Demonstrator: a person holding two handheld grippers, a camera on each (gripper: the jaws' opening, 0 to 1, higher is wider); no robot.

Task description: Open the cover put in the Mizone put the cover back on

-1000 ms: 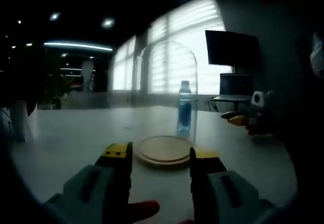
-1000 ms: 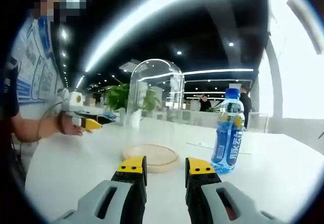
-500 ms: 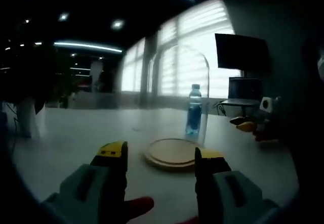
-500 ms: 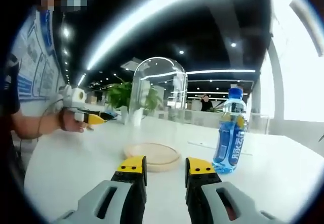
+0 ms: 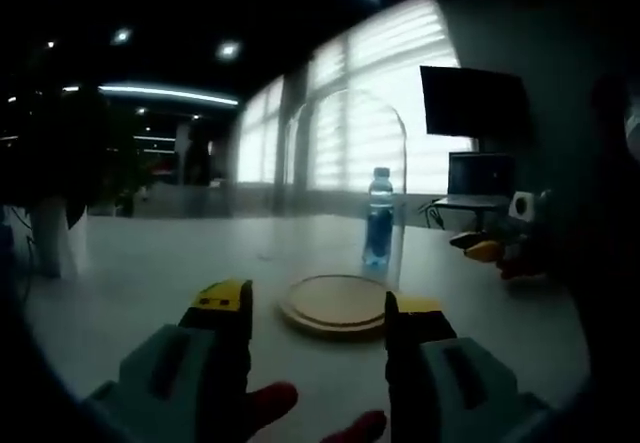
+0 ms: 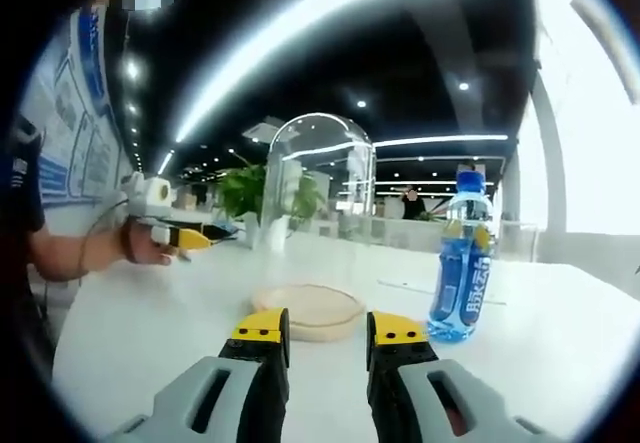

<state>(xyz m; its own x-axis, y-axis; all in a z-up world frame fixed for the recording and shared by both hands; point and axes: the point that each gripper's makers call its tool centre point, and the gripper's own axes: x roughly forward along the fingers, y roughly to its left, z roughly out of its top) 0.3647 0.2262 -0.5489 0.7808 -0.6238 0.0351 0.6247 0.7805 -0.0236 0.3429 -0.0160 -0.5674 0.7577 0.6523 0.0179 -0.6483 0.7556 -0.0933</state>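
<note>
Currently the glass dome sits on its round wooden base on the white table, so the cover is still on. In the right gripper view the dome rises upright over the base, clear enough that the plants and ceiling lights behind show through it. The Mizone bottle stands upright on the table to the right of the base, near it but apart, with a blue cap and a blue label. The right gripper hangs low above the table short of the base, its yellow-tipped jaws parted with a clear gap between them and nothing held. Further left in that view the left gripper is held by a hand just over the table, its yellow tips pointing toward the dome; a person's arm and torso stand behind it.

In the left gripper view, which is much dimmer, the left gripper has its jaws wide apart and empty, with the base lying just beyond them. The dome shows faintly against bright windows with blinds. The bottle stands behind the dome, seen partly through the glass. At the right of this view the right gripper reaches in over the table. A dark monitor and a laptop stand beyond it.
</note>
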